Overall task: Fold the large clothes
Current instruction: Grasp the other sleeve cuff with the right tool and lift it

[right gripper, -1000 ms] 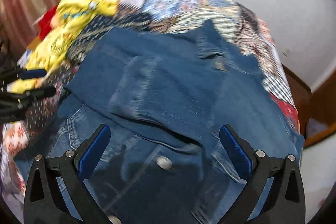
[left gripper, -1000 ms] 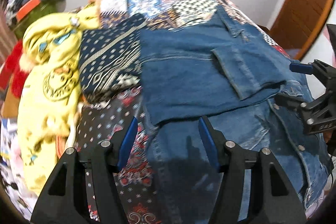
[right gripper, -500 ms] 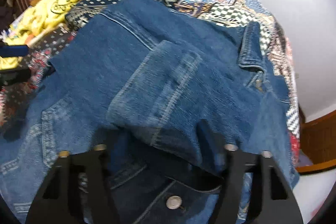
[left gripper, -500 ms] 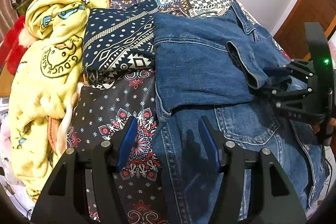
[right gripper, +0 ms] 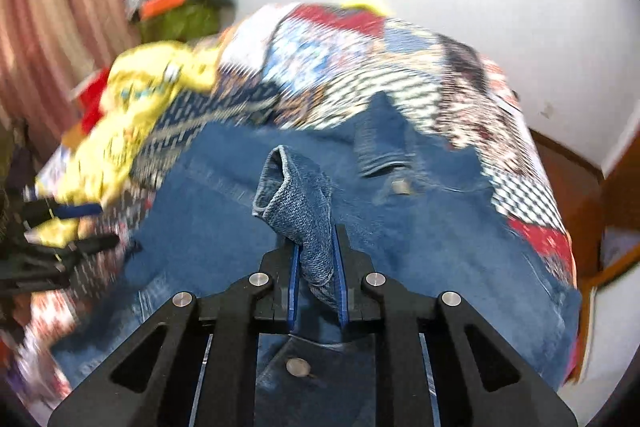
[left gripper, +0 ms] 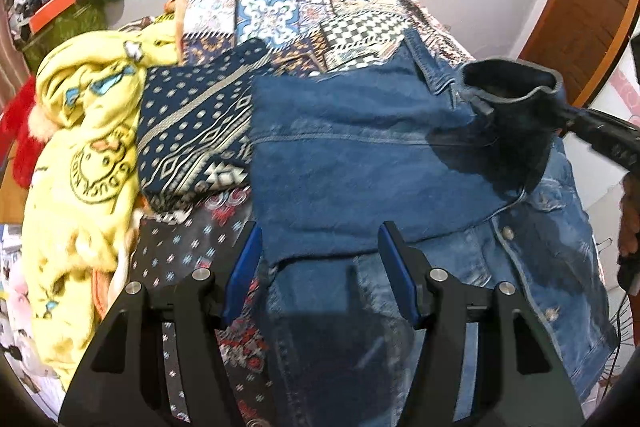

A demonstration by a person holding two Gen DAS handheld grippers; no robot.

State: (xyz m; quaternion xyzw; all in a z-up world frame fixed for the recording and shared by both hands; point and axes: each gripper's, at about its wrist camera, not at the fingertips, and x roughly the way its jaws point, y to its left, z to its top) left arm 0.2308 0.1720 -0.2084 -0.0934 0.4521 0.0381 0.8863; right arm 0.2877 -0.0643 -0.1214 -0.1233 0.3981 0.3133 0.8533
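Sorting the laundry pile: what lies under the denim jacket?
Under the denim jacket the patchwork bedspread shows beyond its edges, and a navy patterned cloth beside it. Anything directly beneath is covered.

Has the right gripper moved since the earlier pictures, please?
Yes. The right gripper, open a second ago, has shut on the denim jacket's cuff and lifted it above the jacket's back panel.

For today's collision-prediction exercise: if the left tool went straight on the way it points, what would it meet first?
Most likely the folded denim jacket: the open left tool points at its near folded edge, with nothing seen between. Depth is uncertain through the fisheye.
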